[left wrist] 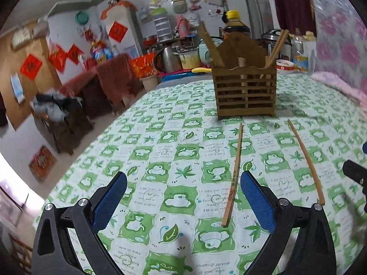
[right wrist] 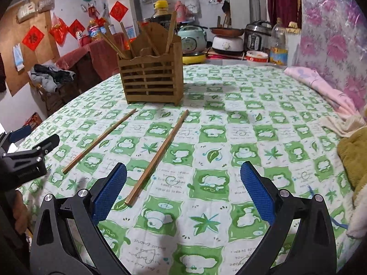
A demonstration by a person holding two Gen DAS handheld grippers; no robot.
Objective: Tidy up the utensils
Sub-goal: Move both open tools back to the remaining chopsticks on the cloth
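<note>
Chopstick (right wrist: 158, 158) — between right gripper's (right wrist: 183, 191) open jaws

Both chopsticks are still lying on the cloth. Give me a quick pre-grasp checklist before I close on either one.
1. Left hand-held gripper open and empty: ok.
2. Right hand-held gripper open and empty: ok.
3. Left chopstick between the left jaws: ok, close beside the right pad, off-centre.
4. Right chopstick between the right jaws: ok, near the left pad.
5. Chopsticks apart, not crossing: ok.
6. Wooden holder upright with free room: upright ok; room cannot tell.
</note>
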